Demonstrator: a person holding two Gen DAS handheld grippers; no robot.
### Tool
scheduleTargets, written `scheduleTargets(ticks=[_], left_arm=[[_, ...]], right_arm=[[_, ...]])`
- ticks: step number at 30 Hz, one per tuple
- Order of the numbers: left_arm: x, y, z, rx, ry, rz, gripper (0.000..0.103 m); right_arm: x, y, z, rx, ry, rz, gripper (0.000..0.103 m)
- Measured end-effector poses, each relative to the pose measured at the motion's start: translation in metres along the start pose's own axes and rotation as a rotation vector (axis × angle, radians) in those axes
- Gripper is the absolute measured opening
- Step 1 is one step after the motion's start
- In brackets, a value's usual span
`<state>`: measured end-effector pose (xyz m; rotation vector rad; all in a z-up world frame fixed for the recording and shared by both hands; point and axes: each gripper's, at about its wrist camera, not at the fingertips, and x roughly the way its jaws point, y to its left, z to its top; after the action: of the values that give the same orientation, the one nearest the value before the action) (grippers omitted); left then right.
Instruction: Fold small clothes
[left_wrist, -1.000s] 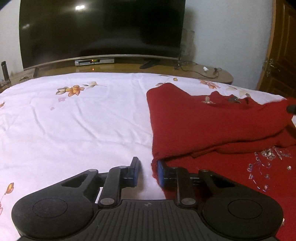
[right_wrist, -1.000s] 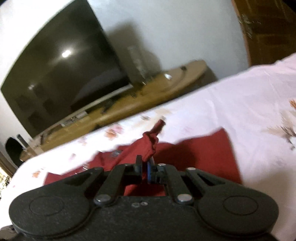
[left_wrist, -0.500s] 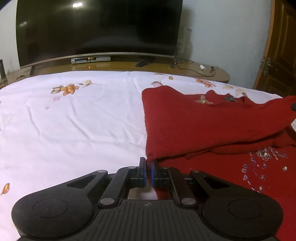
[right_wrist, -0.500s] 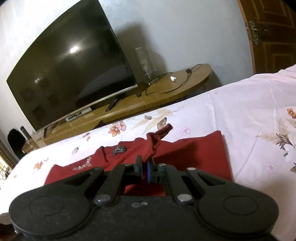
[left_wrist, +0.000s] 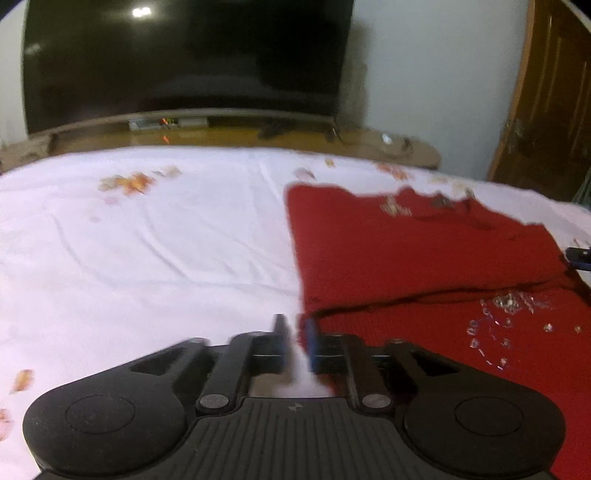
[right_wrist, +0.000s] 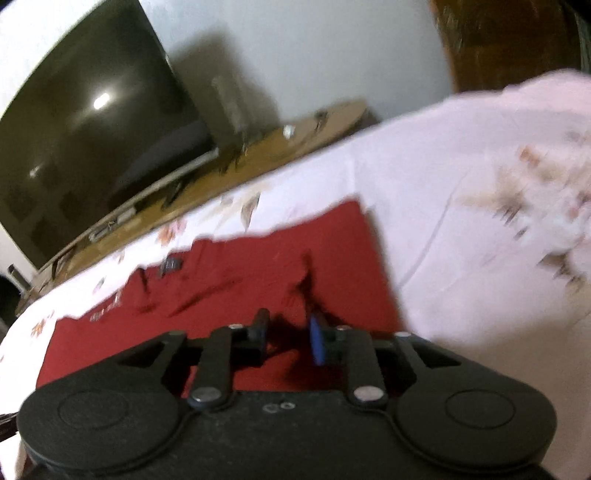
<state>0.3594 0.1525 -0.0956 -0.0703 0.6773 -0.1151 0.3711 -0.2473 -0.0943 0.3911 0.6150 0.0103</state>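
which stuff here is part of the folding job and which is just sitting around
Part of the job:
- red garment, folded over on the bed sheet
- left gripper, jaws just opened, nothing between them
- right gripper, jaws just opened above the red cloth, not pinching it

Just lying about:
- television
- wooden stand
- set-top box
- door

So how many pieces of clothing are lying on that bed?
1: a red garment with beaded trim, folded over itself on the white floral bedsheet, right of the left gripper. Nothing shows whether others lie outside the views.
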Motion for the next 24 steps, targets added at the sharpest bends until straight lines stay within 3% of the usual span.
scheduleTargets(ticks=[1,3,5,10,12,14,16,18,21,24], left_arm=[[-0.008,0.003,0.002,-0.005,-0.053,0.016,0.038],[-0.01,0.004,0.013,-0.03,-0.122,0.02,0.038],[0.003,-0.009,0.032,-0.029,-0.16,-0.034,0.038],[0.062,-0.074,0.068,0.082,-0.138,-0.155,0.038],[0.079,-0.087,0.071,0.102,-0.13,-0.136,0.038],[0.093,-0.084,0.068,0.051,-0.115,-0.109,0.039],[0.109,-0.076,0.059,0.024,-0.044,-0.051,0.038],[0.11,-0.064,0.052,-0.033,-0.039,-0.073,0.038],[0.114,-0.051,0.053,-0.094,-0.027,-0.085,0.038],[0.118,-0.058,0.053,-0.064,-0.025,-0.07,0.038]], right_arm=[[-0.005,-0.002,0.002,-0.009,-0.017,0.009,0.025],[-0.011,-0.002,0.01,-0.048,-0.04,0.024,0.025],[-0.005,0.006,0.017,-0.104,-0.04,0.036,0.025],[0.039,0.066,0.017,-0.259,0.019,0.132,0.025],[0.058,0.095,0.008,-0.335,0.061,0.161,0.025],[0.071,0.119,-0.006,-0.435,0.09,0.162,0.023],[0.082,0.135,-0.023,-0.566,0.091,0.134,0.023],[0.085,0.128,-0.03,-0.616,0.052,0.066,0.021],[0.075,0.08,-0.012,-0.486,0.009,-0.052,0.02],[0.068,0.042,0.002,-0.38,0.013,-0.066,0.02]])
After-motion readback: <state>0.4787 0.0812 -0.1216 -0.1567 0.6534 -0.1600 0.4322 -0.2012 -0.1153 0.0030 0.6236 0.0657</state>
